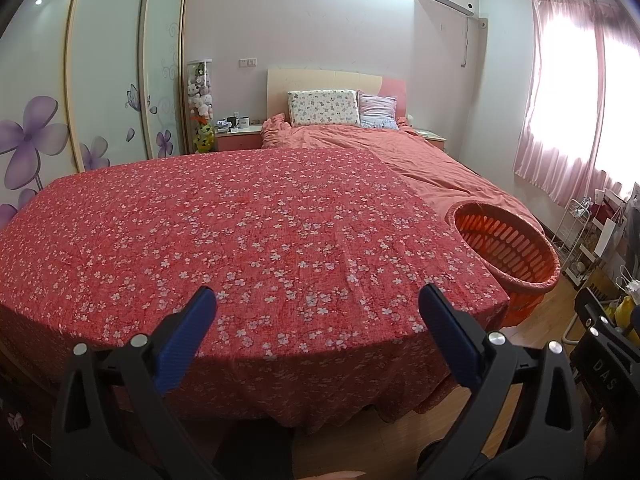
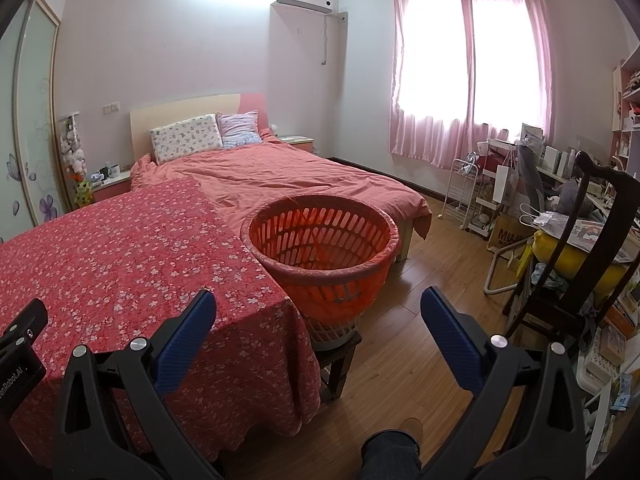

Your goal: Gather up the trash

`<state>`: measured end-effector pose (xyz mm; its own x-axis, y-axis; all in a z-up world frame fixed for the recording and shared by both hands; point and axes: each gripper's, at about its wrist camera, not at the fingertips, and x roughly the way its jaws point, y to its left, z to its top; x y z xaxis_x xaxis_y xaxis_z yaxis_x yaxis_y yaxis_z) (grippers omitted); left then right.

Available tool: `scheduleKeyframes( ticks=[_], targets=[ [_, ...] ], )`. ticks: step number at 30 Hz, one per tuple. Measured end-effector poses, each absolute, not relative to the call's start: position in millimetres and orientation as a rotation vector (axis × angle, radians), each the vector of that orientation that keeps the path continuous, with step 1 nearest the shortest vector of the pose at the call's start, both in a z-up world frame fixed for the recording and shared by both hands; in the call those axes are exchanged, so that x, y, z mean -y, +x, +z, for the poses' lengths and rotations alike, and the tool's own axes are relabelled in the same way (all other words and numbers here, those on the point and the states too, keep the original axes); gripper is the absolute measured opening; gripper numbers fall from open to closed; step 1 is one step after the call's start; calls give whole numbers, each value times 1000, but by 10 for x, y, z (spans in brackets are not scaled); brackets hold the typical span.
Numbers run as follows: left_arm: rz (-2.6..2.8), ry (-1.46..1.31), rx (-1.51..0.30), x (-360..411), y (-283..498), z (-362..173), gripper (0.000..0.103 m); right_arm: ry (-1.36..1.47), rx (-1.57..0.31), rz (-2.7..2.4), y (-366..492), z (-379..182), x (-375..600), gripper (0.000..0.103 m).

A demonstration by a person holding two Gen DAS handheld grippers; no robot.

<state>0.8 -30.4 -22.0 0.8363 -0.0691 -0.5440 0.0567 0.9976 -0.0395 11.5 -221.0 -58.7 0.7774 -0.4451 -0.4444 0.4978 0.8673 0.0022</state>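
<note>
Basket [image 2: 320,240] stands beside floral-covered table [image 1: 240,240], near bed [image 2: 300,176].

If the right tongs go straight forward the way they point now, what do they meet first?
Most likely the orange basket, which sits directly ahead between the open right tongs. Nothing shows in between, though depth is hard to judge.
</note>
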Motion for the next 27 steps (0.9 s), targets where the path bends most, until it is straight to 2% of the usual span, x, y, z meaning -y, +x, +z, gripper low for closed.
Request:
scheduleKeyframes(
  ticks=[27],
  targets=[
    [-66, -20, -579, 293, 3, -204, 99, 123, -451, -510, 118, -584, 2208, 101]
  ],
)
